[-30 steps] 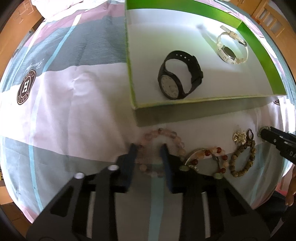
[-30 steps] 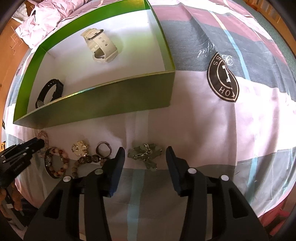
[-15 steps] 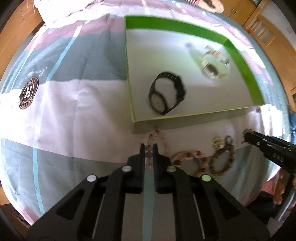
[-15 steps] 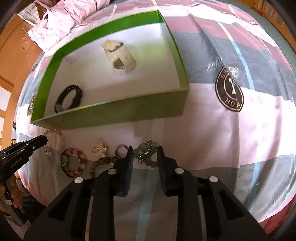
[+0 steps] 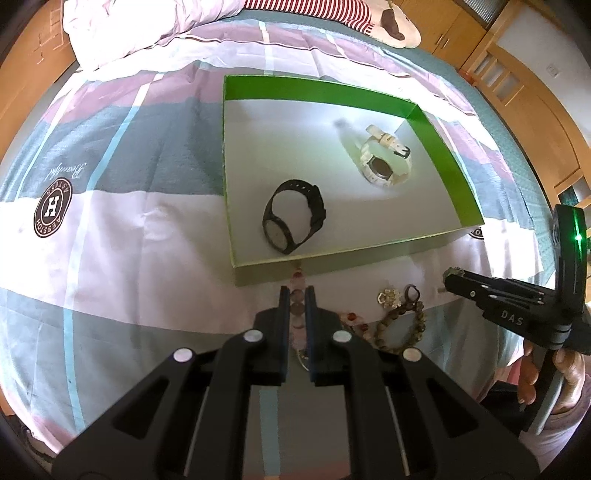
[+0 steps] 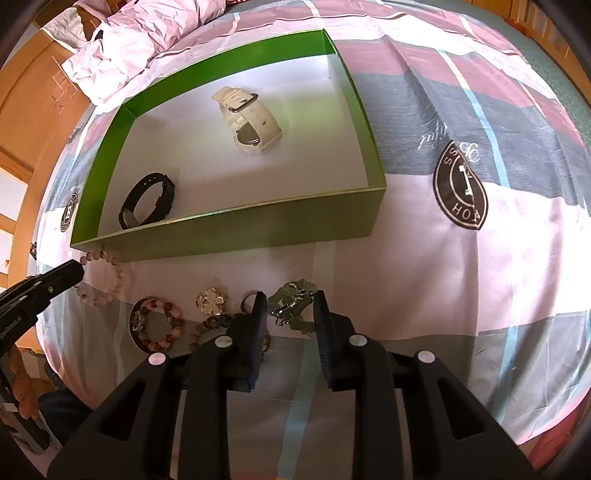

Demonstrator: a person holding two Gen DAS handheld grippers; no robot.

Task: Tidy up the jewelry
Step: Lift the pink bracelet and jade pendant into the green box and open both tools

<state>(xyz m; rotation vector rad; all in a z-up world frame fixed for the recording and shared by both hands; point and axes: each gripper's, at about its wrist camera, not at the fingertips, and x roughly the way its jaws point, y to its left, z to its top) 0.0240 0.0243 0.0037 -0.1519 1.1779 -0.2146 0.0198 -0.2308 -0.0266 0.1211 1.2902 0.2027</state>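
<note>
A green box (image 5: 439, 147) (image 6: 229, 229) on the bed holds a black watch (image 5: 293, 219) (image 6: 147, 201) and a cream watch (image 5: 386, 160) (image 6: 251, 118). My left gripper (image 5: 297, 295) is shut on a pink bead bracelet (image 5: 297, 284) (image 6: 110, 273) just in front of the box. My right gripper (image 6: 290, 308) (image 5: 452, 277) is shut on a silver-green metal piece (image 6: 295, 302). A red-brown bead bracelet (image 6: 157, 325), a gold flower brooch (image 6: 212, 301) (image 5: 389, 297), a brown bead bracelet (image 5: 400, 328) and a dark ring (image 5: 412, 293) lie between the grippers.
The bed has a pink, grey and white cover with round logos (image 5: 51, 212) (image 6: 460, 188). A rumpled quilt (image 5: 147, 26) lies at the far end. Wooden cupboards (image 5: 517, 74) stand beyond the bed.
Both grippers went from open to shut: the left on the pink bracelet, the right on the silver-green piece. Both have risen and pulled back, so the box looks farther away.
</note>
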